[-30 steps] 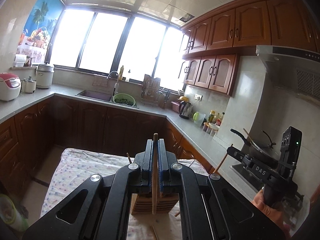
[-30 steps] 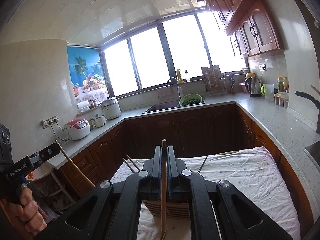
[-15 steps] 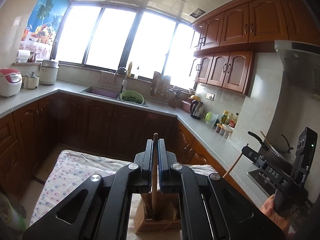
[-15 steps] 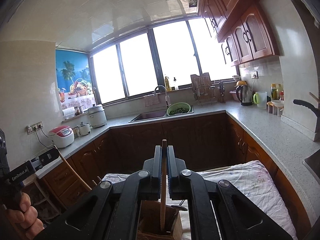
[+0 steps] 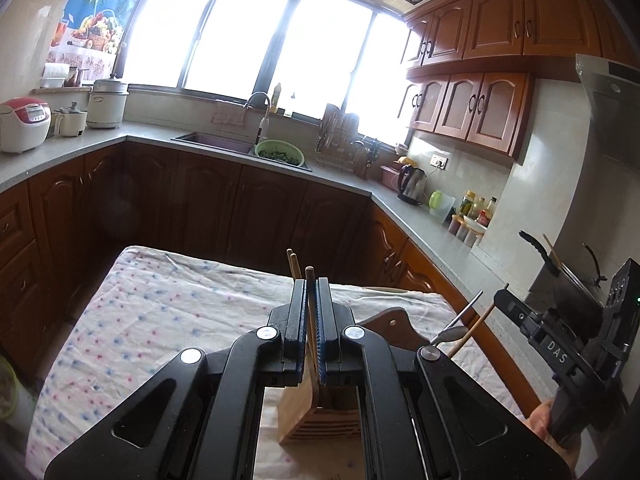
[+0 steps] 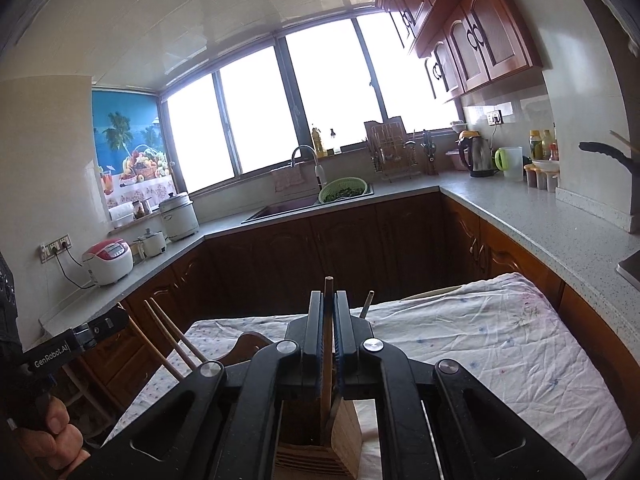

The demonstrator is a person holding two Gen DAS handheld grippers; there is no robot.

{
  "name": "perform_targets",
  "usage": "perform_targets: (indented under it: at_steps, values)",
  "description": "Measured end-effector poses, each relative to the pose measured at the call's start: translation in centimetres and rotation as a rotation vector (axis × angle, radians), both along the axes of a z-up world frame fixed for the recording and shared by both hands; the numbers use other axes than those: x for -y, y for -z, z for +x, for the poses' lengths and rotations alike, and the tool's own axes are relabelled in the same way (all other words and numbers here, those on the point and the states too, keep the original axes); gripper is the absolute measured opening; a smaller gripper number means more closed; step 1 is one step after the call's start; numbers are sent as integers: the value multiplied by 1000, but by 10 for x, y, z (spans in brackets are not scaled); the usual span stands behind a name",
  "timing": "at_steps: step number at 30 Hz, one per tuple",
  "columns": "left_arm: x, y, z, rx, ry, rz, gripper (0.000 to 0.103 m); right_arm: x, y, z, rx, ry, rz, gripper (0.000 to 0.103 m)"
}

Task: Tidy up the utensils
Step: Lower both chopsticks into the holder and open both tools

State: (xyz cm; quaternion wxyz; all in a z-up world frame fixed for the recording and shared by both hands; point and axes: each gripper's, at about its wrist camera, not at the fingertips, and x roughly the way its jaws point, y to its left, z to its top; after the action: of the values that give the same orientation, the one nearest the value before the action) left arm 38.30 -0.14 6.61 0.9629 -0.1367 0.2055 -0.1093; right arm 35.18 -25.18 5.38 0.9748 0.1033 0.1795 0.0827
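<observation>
My left gripper (image 5: 310, 285) is shut on an upright wooden chopstick (image 5: 309, 271) whose lower end reaches into the slatted wooden utensil holder (image 5: 320, 420) on the table. Two more chopsticks (image 5: 293, 265) stick up behind its fingers. My right gripper (image 6: 329, 295) is likewise shut on an upright chopstick (image 6: 329, 281) that dips into the same holder (image 6: 344, 432). In the left wrist view the right gripper (image 5: 504, 298) is at the far right, with a metal spoon (image 5: 456, 330) beside its stick. In the right wrist view the left gripper (image 6: 120, 316) is at the far left.
The holder stands on a table under a dotted white cloth (image 5: 160, 312). A brown wooden board (image 5: 390, 326) rises just behind the holder. Dark cabinets and a grey counter (image 6: 540, 220) wrap around the table, with a sink, green colander (image 5: 278, 152), kettle and rice cooker.
Both grippers have sunk toward the table with their chopsticks still gripped. The holder has come up under the fingers, and the sticks' lower ends are now inside it.
</observation>
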Motion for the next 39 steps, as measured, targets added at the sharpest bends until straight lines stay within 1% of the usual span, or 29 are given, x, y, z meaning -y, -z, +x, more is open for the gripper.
perform_targets:
  at_steps: [2,9,13,18,19,23,24,25,26,27,28,29,30,31,32,33,34,35,39]
  values:
    - [0,3,4,-16,1,-2,3,-3,-2,1,-2,-1,-7,4]
    - [4,1,7,-18,-6,20,3,-2,-6,8,-28,-6,-12,4]
    - [2,1,8,-26,-2,13,3,-2,-6,10,-38,-9,-16,4]
    - [3,-3,7,-27,-6,28,4,-1,-6,11,-49,-11,-10,5]
    - [2,-4,7,-25,-10,31,8,-1,-6,12,-51,-15,-6,9]
    - [-1,-8,4,-23,-12,27,18,2,-7,10,-53,-17,10,10]
    - [-2,-9,3,-23,-14,25,31,3,-8,9,-53,-19,14,11]
    - [-3,-9,1,-21,-20,23,45,4,-9,8,-51,-17,16,15]
    - [-5,-9,-1,-17,-29,23,50,5,-10,6,-47,-17,21,32]
    - [-6,-9,-3,-15,-35,24,54,6,-11,4,-39,-16,29,42]
    - [-6,-10,-5,-18,-35,25,58,7,-13,1,-29,-17,36,55]
    - [-7,-9,-7,-25,-35,25,63,8,-14,-1,-22,-16,40,58]
    - [-9,-9,-9,-31,-41,24,75,8,-16,-3,-20,-15,42,59]
    - [-11,-8,-13,-31,-53,23,83,9,-17,-5,-23,-18,49,65]
    - [-13,-8,-17,-28,-63,23,85,10,-17,-7,-26,-23,57,71]
    - [-15,-8,-20,-30,-71,26,91,10,-17,-10,-29,-29,66,73]
    - [-17,-7,-24,-33,-76,29,94,11,-18,-13,-29,-31,73,78]
    - [-18,-6,-28,-37,-77,32,94,12,-18,-17,-29,-32,78,79]
    - [-20,-3,-48,-52,-65,51,94,12,-17,-36,-33,-46,89,81]
